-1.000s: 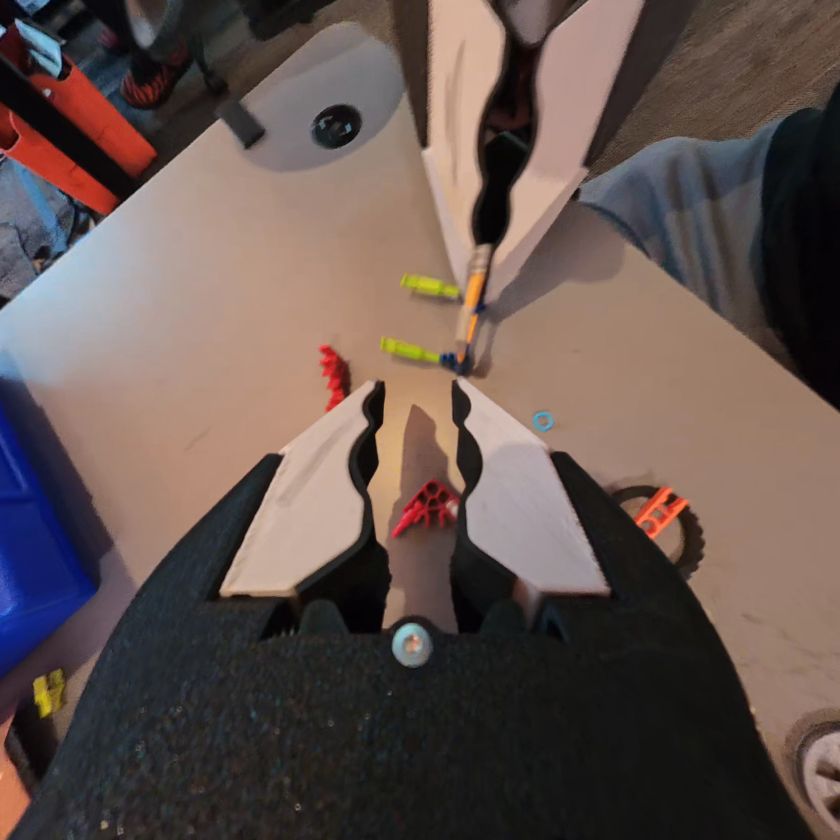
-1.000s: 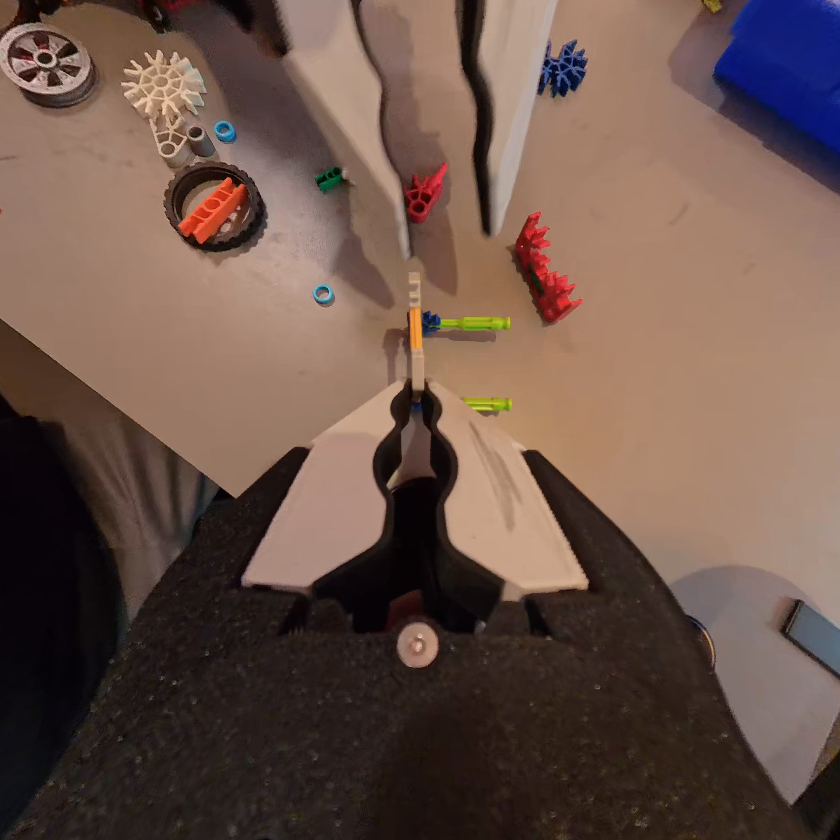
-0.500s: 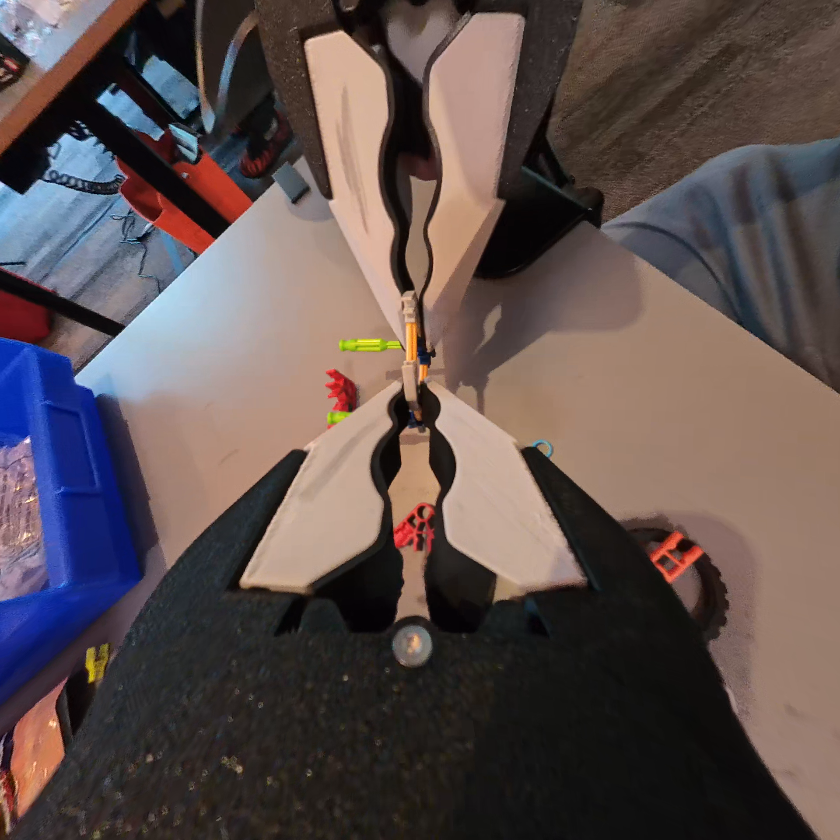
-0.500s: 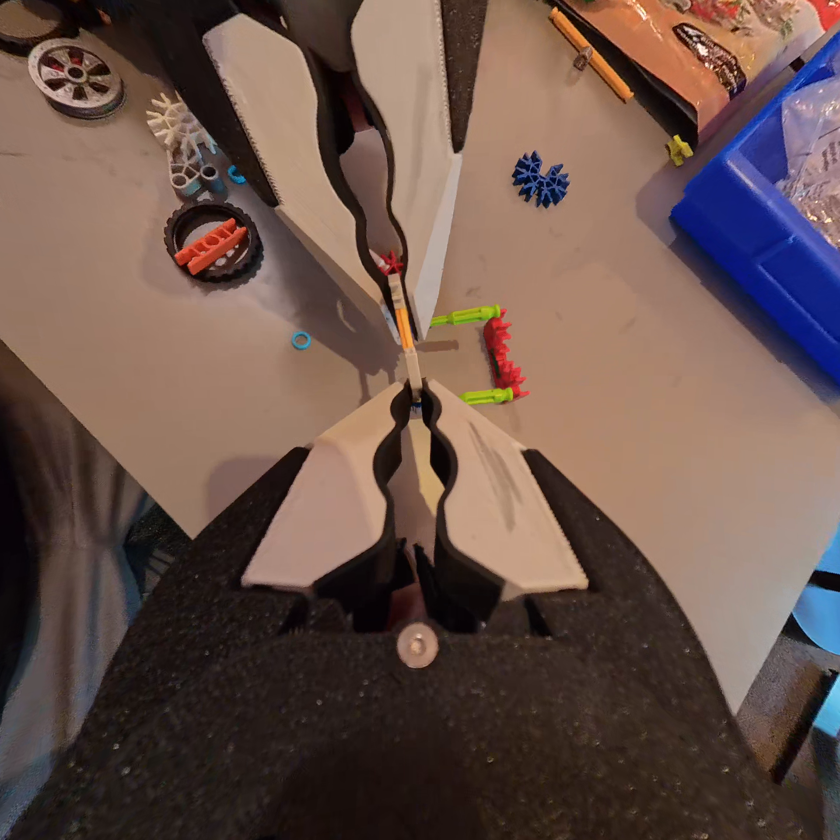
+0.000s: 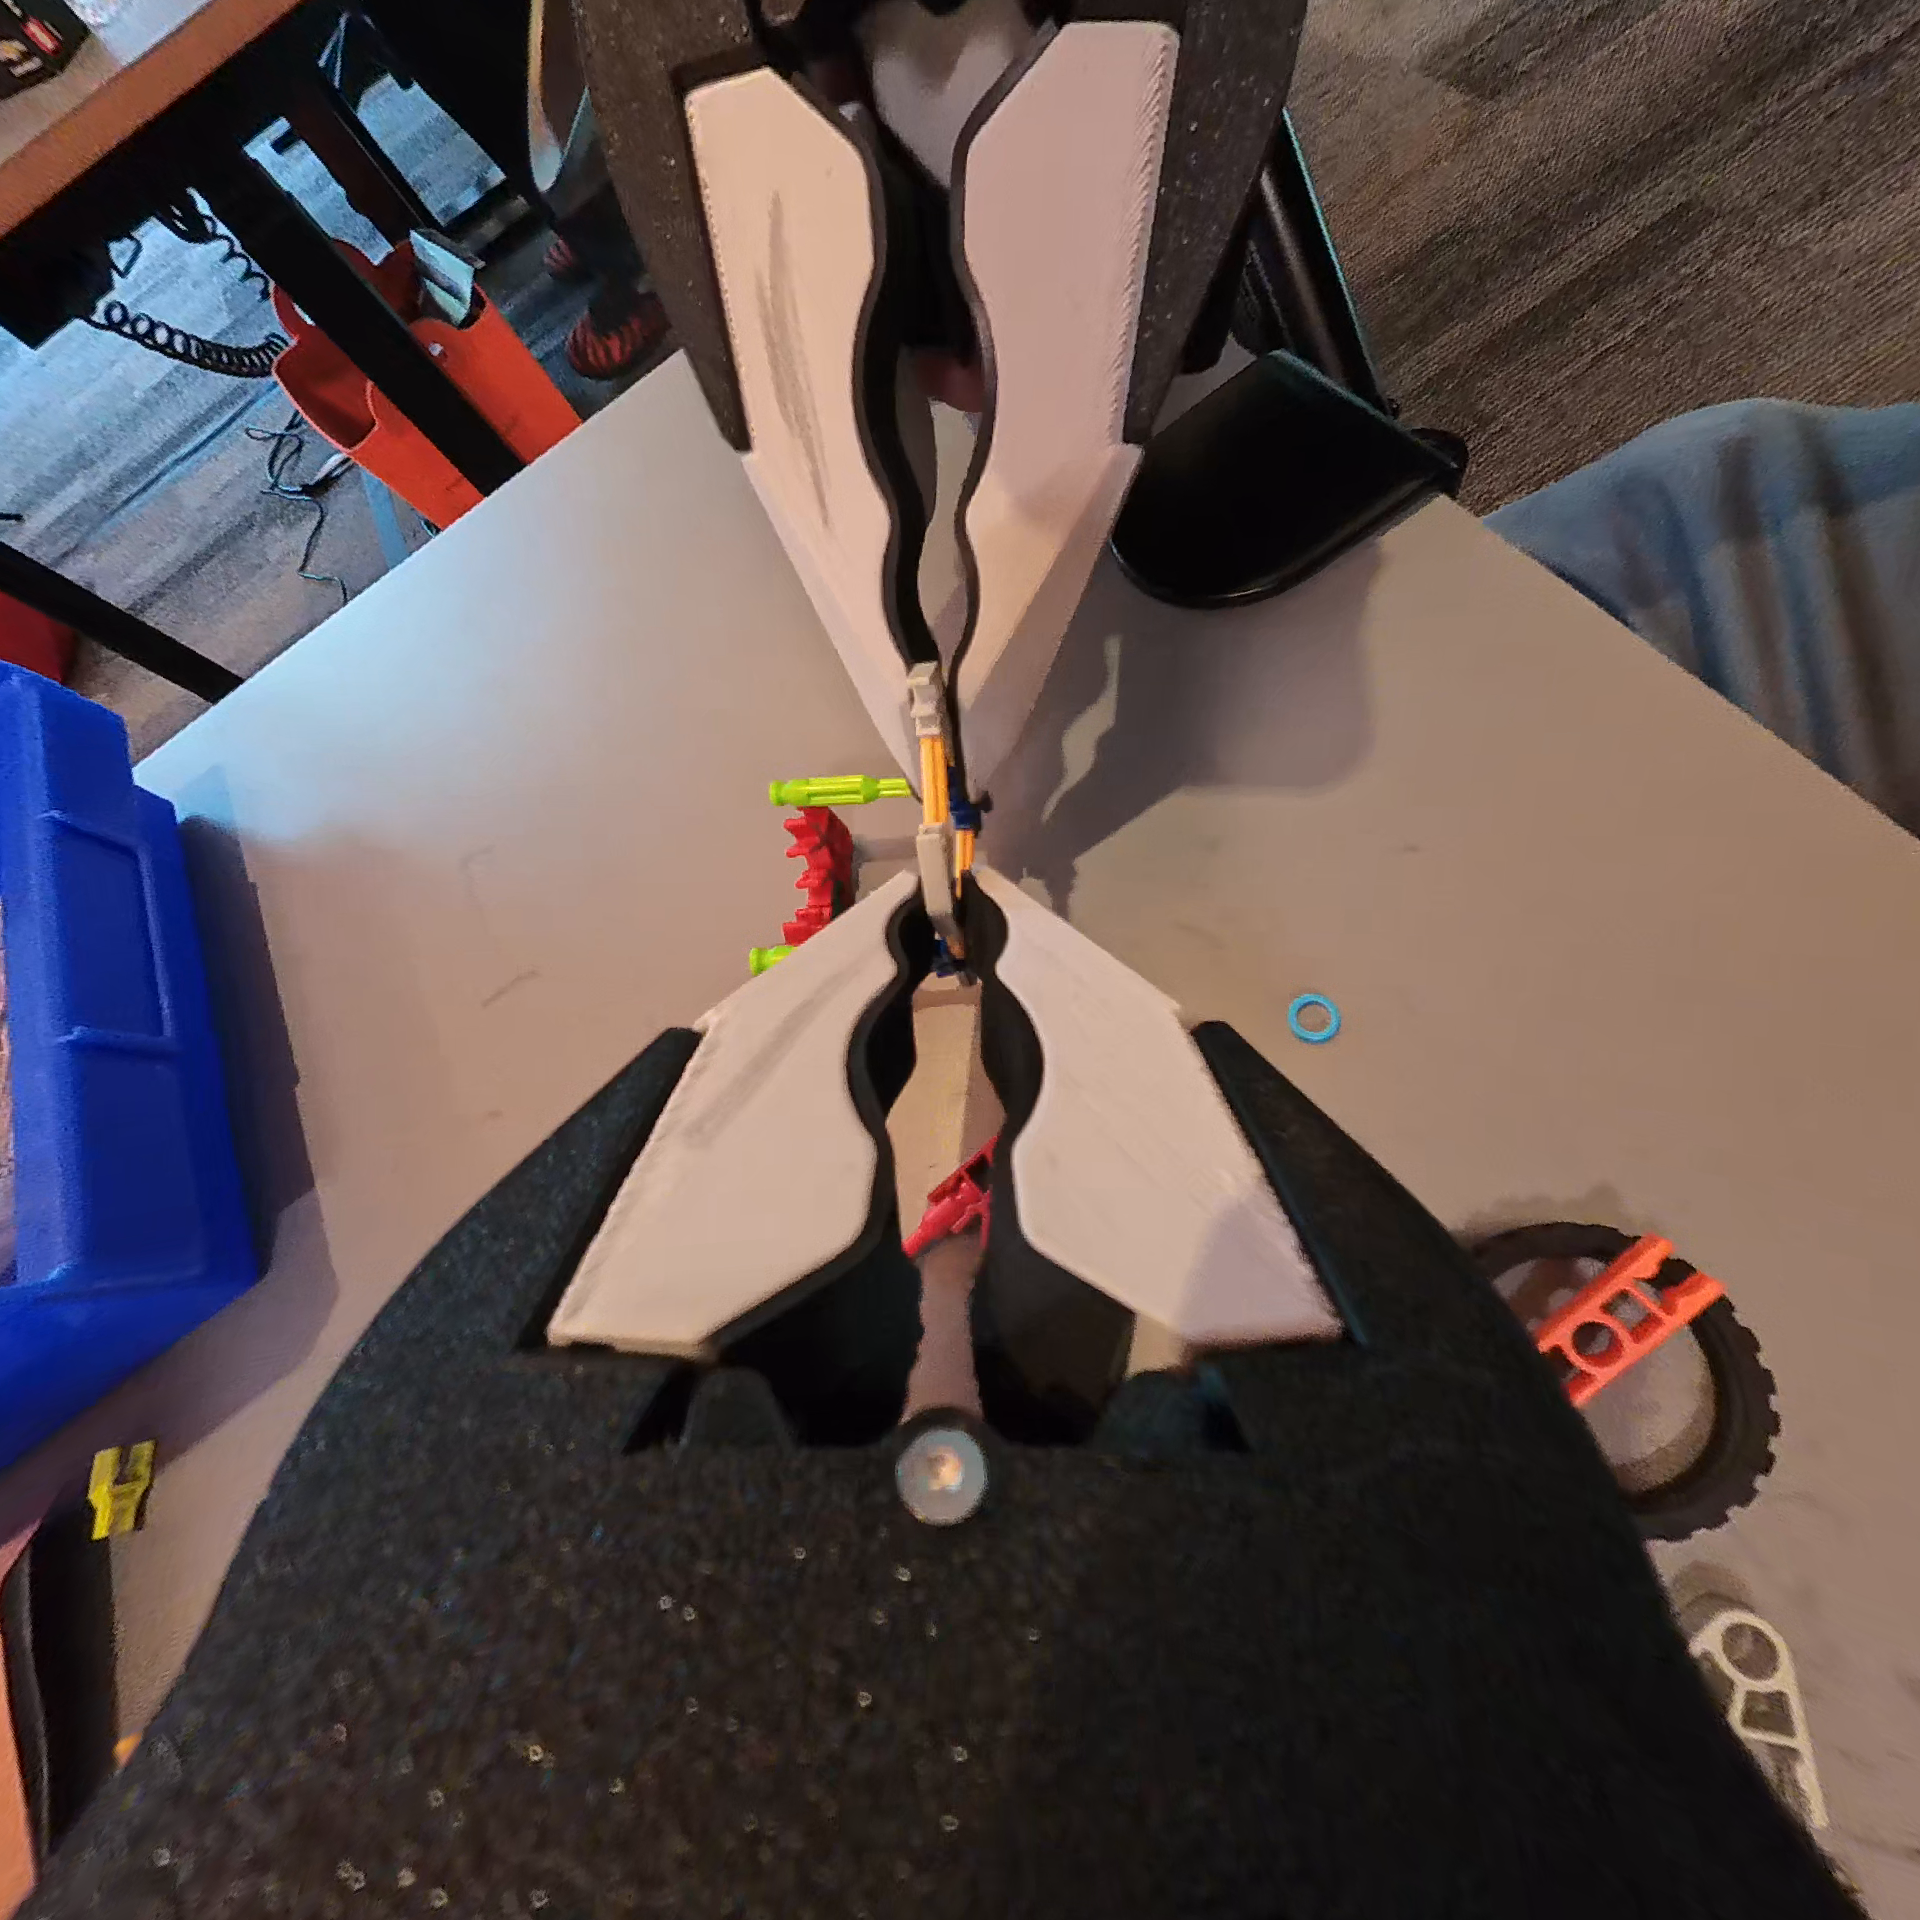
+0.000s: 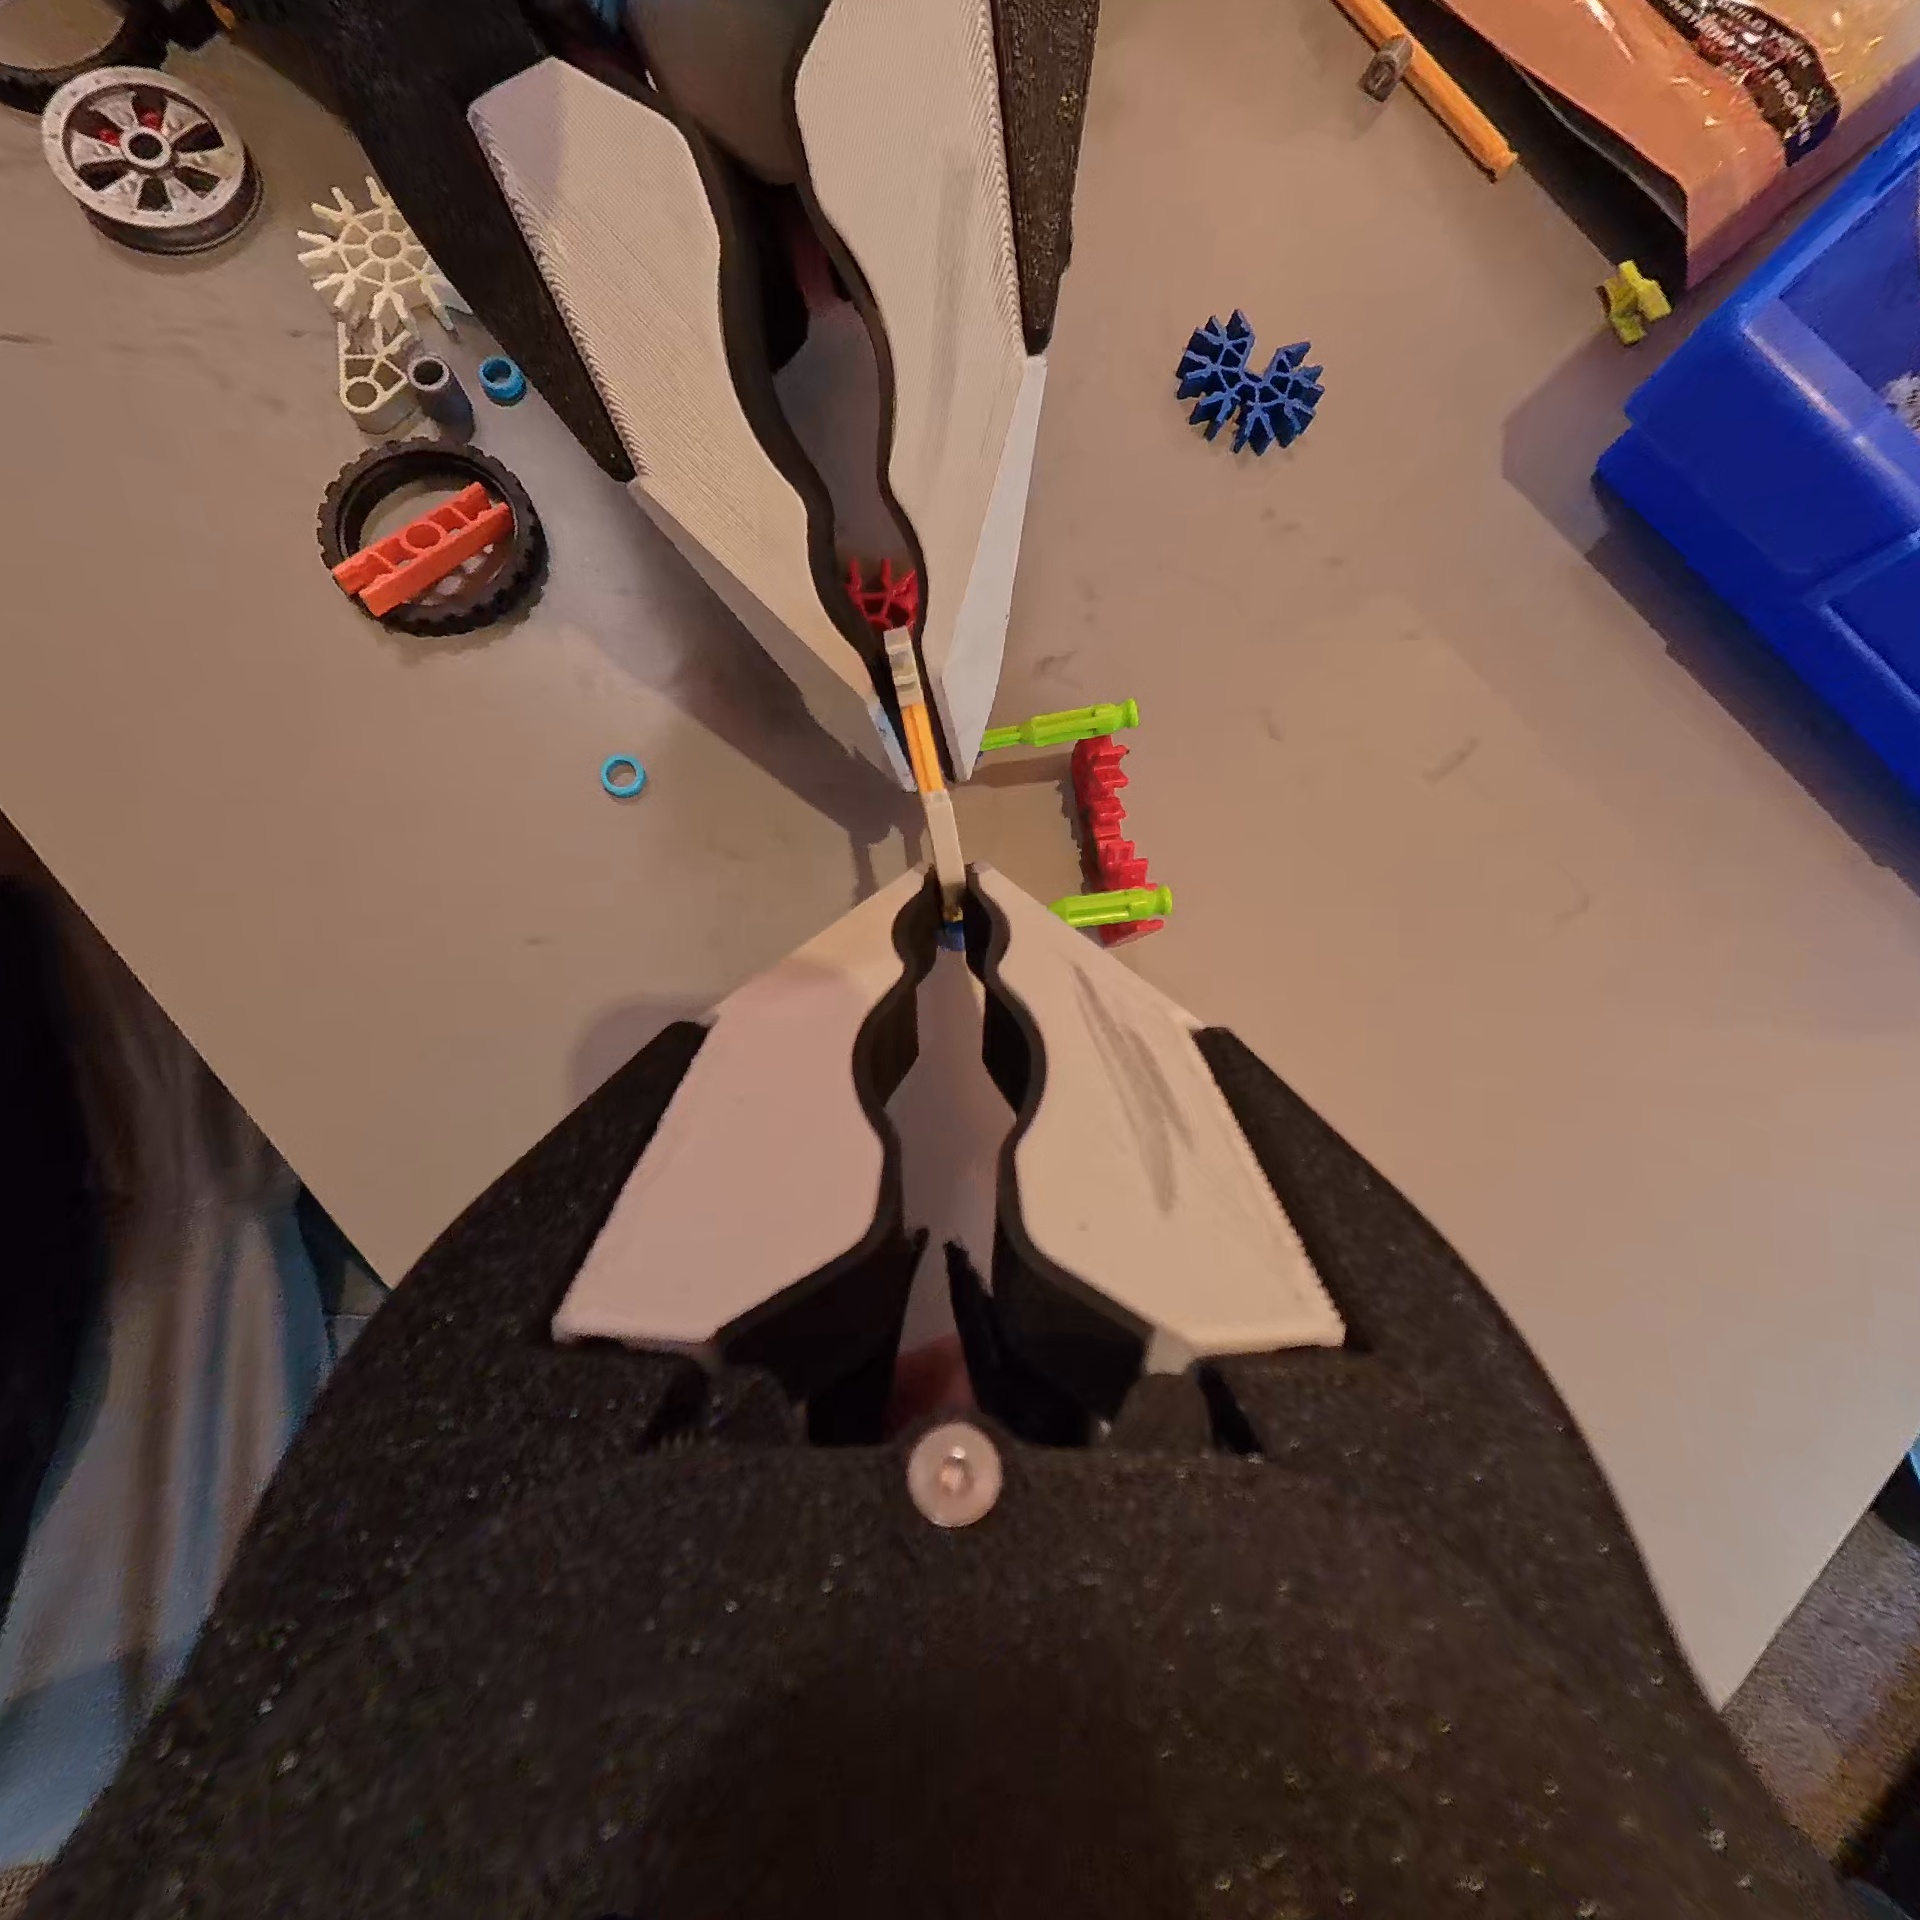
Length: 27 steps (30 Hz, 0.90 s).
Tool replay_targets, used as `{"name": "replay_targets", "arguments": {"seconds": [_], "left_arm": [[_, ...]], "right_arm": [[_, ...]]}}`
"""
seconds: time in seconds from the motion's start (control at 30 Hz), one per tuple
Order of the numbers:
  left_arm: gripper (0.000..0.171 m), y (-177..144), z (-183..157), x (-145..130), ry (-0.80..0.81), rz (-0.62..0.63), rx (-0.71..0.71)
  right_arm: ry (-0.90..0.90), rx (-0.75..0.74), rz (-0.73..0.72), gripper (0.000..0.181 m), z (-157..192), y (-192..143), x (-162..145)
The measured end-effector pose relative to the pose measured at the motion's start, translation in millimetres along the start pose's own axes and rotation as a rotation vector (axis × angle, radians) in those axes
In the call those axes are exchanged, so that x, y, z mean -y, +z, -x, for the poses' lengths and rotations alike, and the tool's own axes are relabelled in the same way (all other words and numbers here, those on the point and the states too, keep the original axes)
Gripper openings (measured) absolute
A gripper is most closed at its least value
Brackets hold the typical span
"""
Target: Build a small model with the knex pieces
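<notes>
Lying under warm light: a pale grey surface (image 6: 1455, 1039), scuffed, with one corner in the left wrist view beside a dark chair seat (image 5: 1278, 488).
Room: grey carpet beyond that corner; another desk with black legs, a coiled cable and an orange bin (image 5: 416, 416) on the floor behind.
Left tool (image 5: 948, 940): pressed together on one end of a rod assembly (image 5: 940, 821), a grey and orange piece with small blue connectors.
Right tool (image 6: 948, 899): pinching the opposite end of the same assembly, tip to tip with the left one, above the middle of the surface.
Green rods (image 6: 1060, 724): two, jutting sideways from the assembly, one near each tool.
Red toothed strip (image 6: 1107, 821): lying on the surface between the green rods; whether it is joined to them cannot be told.
Red connector (image 5: 951, 1205): on the surface beneath the left tool, seen through its fingers.
Near the left edge of the right wrist view: a black tyre (image 6: 431, 535) with an orange piece (image 6: 421, 545) across it, a white snowflake connector (image 6: 369, 255), a spoked wheel (image 6: 145, 156), a light blue ring (image 6: 621, 775).
Far side: a blue connector (image 6: 1252, 384), a blue bin (image 6: 1787, 468) at the surface edge, a brown bag (image 6: 1683, 94).
Person: a grey sleeve (image 5: 1745, 582) at the near edge.
</notes>
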State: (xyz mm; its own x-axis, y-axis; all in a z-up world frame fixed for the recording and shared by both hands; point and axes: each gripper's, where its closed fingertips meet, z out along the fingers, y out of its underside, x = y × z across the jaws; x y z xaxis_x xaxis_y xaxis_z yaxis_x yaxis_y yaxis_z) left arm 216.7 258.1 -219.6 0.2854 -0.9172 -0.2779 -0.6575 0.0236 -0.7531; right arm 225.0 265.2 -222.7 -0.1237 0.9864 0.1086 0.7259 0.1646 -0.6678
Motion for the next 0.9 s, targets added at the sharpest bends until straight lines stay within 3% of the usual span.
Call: {"name": "replay_targets", "arguments": {"seconds": [0.4,0.57,0.73,0.9], "left_arm": [[0.008,-1.8,0.6,-2.0,-0.038,-0.018,-0.051],[0.016,-19.3,-2.2,-3.4,-0.106,-0.048,-0.175],[0.014,-36.5,41.3,2.1,-0.283,-0.154,-0.118],[0.014,-17.4,45.9,-9.5,-0.253,-0.07,-0.088]], "right_arm": [[0.044,0.033,-0.021,0.003,-1.6,1.0,-0.4],[0.047,0.041,-0.032,0.003,-1.9,-0.5,0.9],[0.038,0.042,-0.033,0.003,-1.4,-1.3,1.1],[0.027,0.051,-0.033,0.003,-1.1,-0.4,2.3]]}}
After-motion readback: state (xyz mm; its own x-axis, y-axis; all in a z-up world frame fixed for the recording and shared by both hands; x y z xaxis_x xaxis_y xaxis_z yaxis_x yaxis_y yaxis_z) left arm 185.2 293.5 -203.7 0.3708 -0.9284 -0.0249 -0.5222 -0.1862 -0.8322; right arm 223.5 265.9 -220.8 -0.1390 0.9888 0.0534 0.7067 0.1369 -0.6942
